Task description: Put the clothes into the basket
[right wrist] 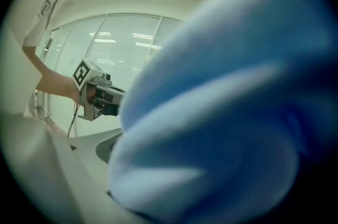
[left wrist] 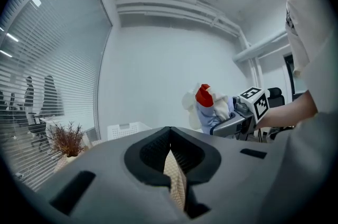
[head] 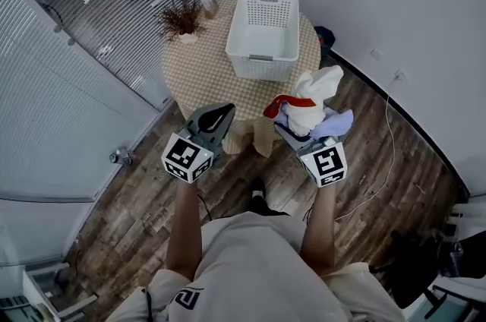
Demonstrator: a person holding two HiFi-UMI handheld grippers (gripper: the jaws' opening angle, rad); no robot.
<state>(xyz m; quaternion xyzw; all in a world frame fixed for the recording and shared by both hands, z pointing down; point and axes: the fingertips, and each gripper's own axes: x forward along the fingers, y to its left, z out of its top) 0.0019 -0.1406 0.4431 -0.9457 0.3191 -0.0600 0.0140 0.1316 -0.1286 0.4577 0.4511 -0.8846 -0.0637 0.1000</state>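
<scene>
Clothes (head: 310,102): a soft bundle of white, red and pale-blue cloth, clamped in the right claw (head: 302,127) in mid-air at the near right edge of the round worktop (head: 199,77), not yet over the basket (head: 263,68).
Head view: the white slatted basket stands on the far side of the checked worktop and appears empty, with a dried plant (head: 181,17) to its left. The left claw (head: 217,115) is at the near left edge, closed and carrying nothing.
Left gripper view: the jaws meet at their tips, and only the checked cloth of the worktop shows through the slit below them. To the right, the bundle stands up out of the right claw. The basket is in the far left background.
Right gripper view: pale-blue fabric fills nearly the whole frame, close against the lens, and the jaws are buried in it. The left claw shows at far left.
Handling: likely light, limp and quick to sag. The white and red pieces stick out above the grip, so one could slip free.
Where to hold: through the thick middle of the bundle, not by a single edge.
Next, as judged: carry it far and left over the basket's open top before letting go.
</scene>
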